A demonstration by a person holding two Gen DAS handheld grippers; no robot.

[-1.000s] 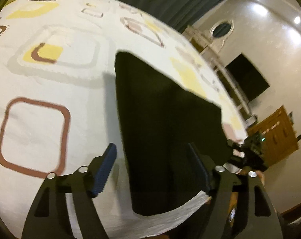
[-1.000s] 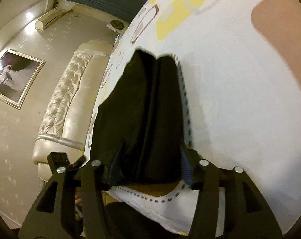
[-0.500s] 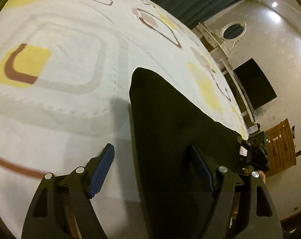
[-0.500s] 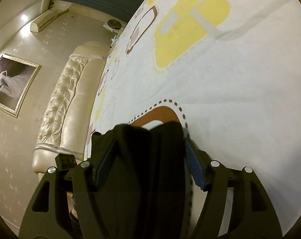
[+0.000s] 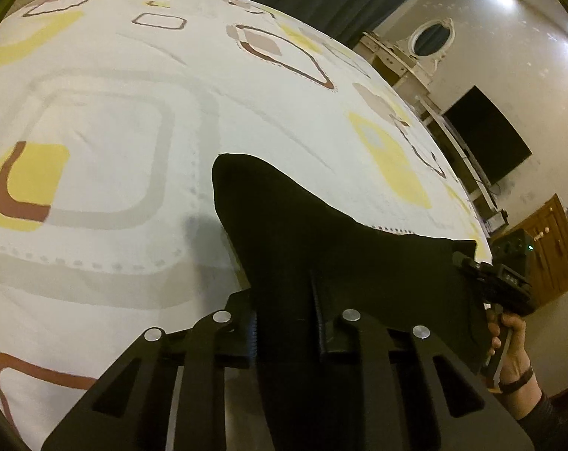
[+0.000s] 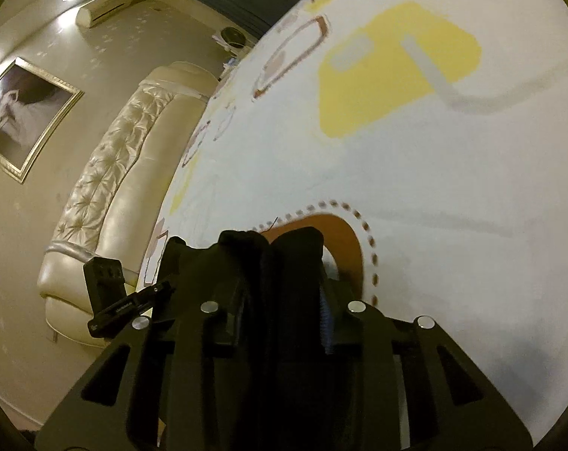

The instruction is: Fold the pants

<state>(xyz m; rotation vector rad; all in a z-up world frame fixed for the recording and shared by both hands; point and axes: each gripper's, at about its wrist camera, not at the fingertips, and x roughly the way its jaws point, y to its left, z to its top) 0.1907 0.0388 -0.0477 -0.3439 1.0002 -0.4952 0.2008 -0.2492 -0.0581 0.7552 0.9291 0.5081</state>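
Black pants [image 5: 321, 233] lie on a bed with a white patterned sheet [image 5: 115, 131]. My left gripper [image 5: 284, 300] has its jaws closing, and a fold of the black cloth is pinched between its pads. The cloth stretches right to my right gripper [image 5: 502, 285], held by a hand [image 5: 509, 338]. In the right wrist view the right gripper [image 6: 284, 293] is also closing, with bunched pants [image 6: 291, 255] squeezed between its pads. The left gripper [image 6: 107, 289] shows at the left, off the cloth's far end.
A padded cream headboard [image 6: 115, 173] runs along the bed's left side, with a framed picture [image 6: 21, 112] on the wall. A dark TV [image 5: 487, 143], a white mirror dresser [image 5: 430, 34] and a wooden cabinet [image 5: 547, 248] stand beyond the bed's right edge.
Both grippers' jaws went from wide apart to narrow, pinching the pants' edge. Both views slid forward over the sheet, and the cloth between the grippers now looks raised and taut.
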